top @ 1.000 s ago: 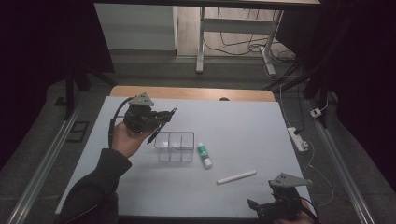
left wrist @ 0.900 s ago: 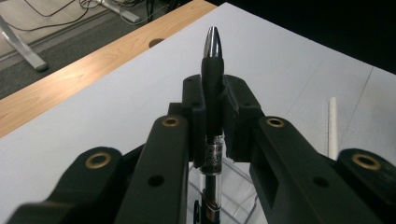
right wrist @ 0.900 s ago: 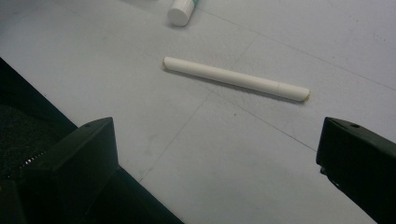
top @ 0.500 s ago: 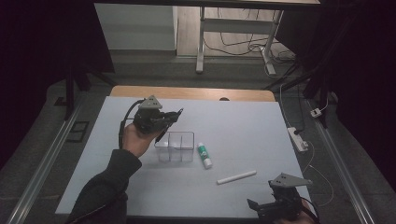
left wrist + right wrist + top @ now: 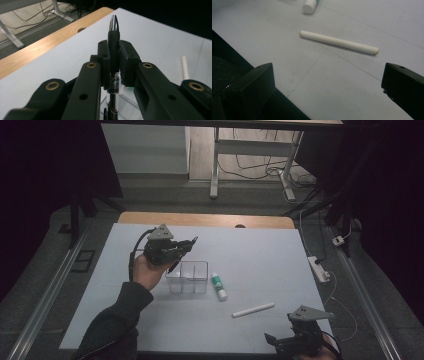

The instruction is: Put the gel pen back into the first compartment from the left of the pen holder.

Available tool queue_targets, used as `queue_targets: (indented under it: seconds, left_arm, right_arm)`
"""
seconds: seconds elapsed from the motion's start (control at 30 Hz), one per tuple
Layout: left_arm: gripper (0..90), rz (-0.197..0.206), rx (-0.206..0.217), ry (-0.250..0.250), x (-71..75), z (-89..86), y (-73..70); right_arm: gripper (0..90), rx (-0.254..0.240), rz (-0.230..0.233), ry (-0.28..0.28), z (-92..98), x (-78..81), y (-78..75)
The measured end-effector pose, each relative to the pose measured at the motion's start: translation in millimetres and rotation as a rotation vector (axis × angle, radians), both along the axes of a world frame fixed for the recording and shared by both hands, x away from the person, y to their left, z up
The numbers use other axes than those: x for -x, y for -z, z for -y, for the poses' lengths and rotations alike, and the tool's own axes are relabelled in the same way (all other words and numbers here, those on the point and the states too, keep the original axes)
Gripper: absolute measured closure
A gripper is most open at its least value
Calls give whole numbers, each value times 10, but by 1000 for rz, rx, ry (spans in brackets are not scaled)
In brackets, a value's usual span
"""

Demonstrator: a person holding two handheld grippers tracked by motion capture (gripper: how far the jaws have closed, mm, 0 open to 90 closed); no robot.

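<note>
While right gripper (image 5: 327, 82) gapes, left gripper (image 5: 114, 65) pinches pen (image 5: 113, 50) — apparently firmly.

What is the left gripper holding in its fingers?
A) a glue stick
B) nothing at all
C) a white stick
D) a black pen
D: in the left gripper view, the left gripper has its fingers clamped on a black pen with a silver tip, while the white stick lies on the table.

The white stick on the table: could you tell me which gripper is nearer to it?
Right. The right gripper sits just below the white stick; the left gripper is far up-left, above the clear box.
</note>
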State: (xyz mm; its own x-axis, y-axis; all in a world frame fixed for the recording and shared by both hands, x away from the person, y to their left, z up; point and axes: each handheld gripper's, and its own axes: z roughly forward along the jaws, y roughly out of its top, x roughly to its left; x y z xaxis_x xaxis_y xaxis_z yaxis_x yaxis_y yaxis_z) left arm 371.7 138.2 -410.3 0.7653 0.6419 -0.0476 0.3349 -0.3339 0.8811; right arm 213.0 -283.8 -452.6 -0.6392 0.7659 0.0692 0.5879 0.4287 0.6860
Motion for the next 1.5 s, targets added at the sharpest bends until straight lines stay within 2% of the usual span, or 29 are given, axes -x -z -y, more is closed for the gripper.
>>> queue_targets:
  seconds: [0.13, 0.17, 0.2, 0.47, 0.57, 0.6, 0.7, 0.83, 0.97, 1.03, 1.2, 1.33, 1.5]
  left_arm:
    - [799, -9, -18, 1, -4, 12, 41]
    - [798, -15, -45, -4, -7, 11, 91]
    - [798, -22, -53, -7, -10, 7, 118]
    - [796, -75, -95, -26, 18, -32, 291]
    - [785, -104, -95, -47, 23, -78, 327]
    - [766, -107, -95, -55, 28, -91, 333]
    - [638, -120, -95, -61, 45, -130, 320]
    - [466, -128, -120, -63, 89, -159, 289]
    - [310, -144, -113, -67, 158, -213, 267]
    - [223, -164, -104, -75, 197, -250, 259]
    - [141, -185, -101, -75, 288, -324, 256]
    - [76, -216, -84, -74, 423, -412, 261]
    - [42, -222, -62, -79, 603, -530, 233]
  right_arm:
    - [0, 0, 2, 0, 1, 2, -1]
    - [0, -1, 2, 0, 1, 3, -1]
    - [0, -1, 1, -1, 1, 2, -1]
    - [0, 0, 1, -1, 0, 1, 0]
    - [0, 0, 1, -2, 0, 1, 0]
    - [0, 1, 1, -1, -1, 1, 0]
    - [0, 1, 0, -1, -3, 1, 1]
    - [0, 2, 1, -1, -4, 2, 1]
    - [0, 2, 1, 0, -6, 3, 1]
    - [0, 2, 1, 1, -7, 3, 1]
    - [0, 3, 1, 0, -10, 3, 1]
    - [0, 4, 1, -1, -11, 1, 2]
    - [0, 4, -1, -3, -11, 0, 2]
